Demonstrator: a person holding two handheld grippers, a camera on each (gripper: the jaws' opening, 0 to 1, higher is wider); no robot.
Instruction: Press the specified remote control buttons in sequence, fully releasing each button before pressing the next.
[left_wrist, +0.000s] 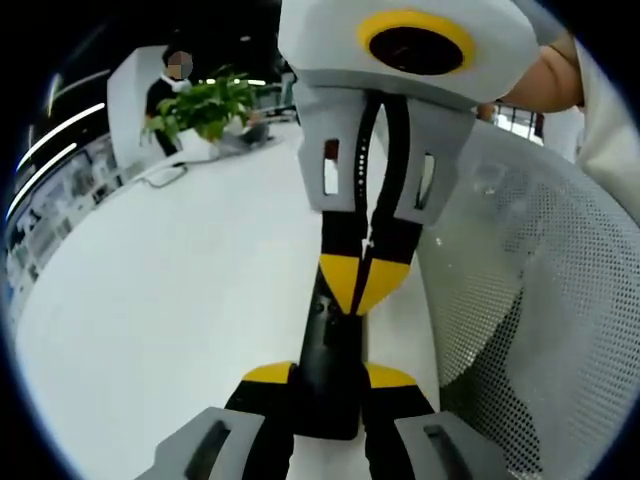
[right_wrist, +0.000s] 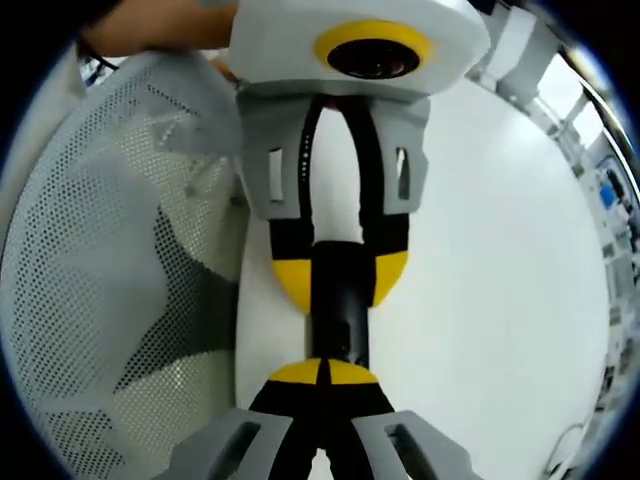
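Yellow-tipped jaws of the left gripper rise at the bottom of the left gripper view, clamped on either side of a slim black remote control that stands up between them. Coming at it from the far side, the right gripper has its two yellow tips pinched together to a point, and that point rests on or just over the remote's upper face.

Seen from the right gripper view, the right gripper shows its tips shut with no gap, set against the near end of the remote control, while the left gripper holds the far end between its yellow pads.

Beyond them lies a white table, a white mesh chair back close beside it, a potted plant at the far edge, and a person's hand on the left gripper's body.

As a judgement, the work looks to be in the pressing stage: the remote is held steady and the closed tips serve as the pressing finger. Which button is under the tips, whether it is pushed down, and how many presses are done cannot be told.
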